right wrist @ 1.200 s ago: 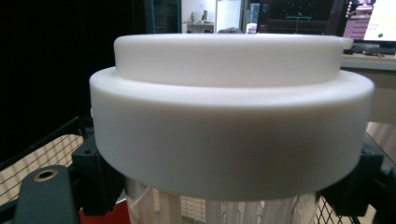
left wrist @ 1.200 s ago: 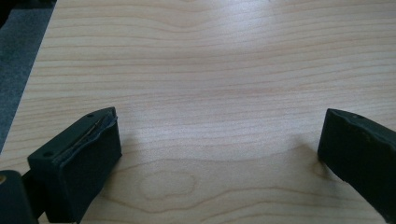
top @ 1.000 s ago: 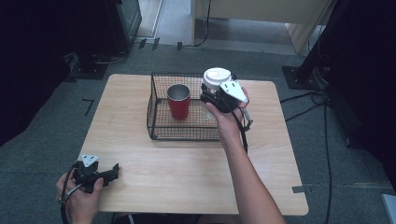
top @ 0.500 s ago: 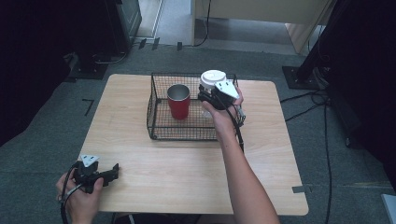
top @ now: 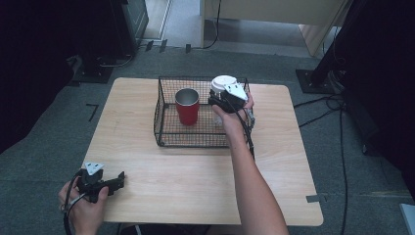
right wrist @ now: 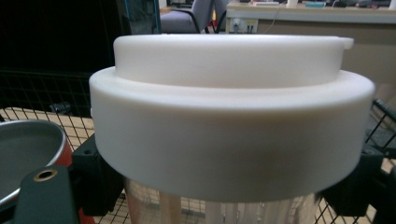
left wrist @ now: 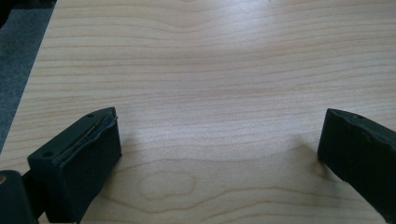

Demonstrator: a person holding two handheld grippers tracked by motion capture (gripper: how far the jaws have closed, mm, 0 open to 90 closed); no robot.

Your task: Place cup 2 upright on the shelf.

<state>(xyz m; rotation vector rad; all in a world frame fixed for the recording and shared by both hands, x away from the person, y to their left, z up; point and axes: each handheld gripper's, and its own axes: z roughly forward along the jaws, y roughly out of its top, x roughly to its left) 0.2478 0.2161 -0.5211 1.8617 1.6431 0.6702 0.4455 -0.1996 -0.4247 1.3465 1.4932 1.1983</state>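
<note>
The right gripper (top: 221, 100) reaches over the right half of the wire basket (top: 166, 139), which sits toward twelve o'clock of the wooden table (top: 195, 171) in the high view. Its jaws are clamped on a clear cup with a white lid (top: 222, 83), one jaw at either side just under the lid's rim. In the right gripper view the white lid (right wrist: 231, 112) stands upright and close, with the ribbed clear wall of the cup showing below it between the two black jaws. The cup is held upright inside the basket's outline, near its far right corner; whether its base touches the basket floor cannot be told.

At about nine o'clock of that cup, inside the same basket and a little apart from it, stands a red cup (top: 187, 106) with a silvery inside, upright on the mesh floor. Its rim also shows at the lower left of the right gripper view (right wrist: 28, 154), just beside the gripper's left jaw.

The left gripper (top: 115, 182) rests at the table's seven o'clock corner, well apart from the basket, held in the person's left hand (top: 83, 210). Its jaws stand wide apart with nothing between them; in the left gripper view they frame bare wood grain (left wrist: 201, 93).
</note>
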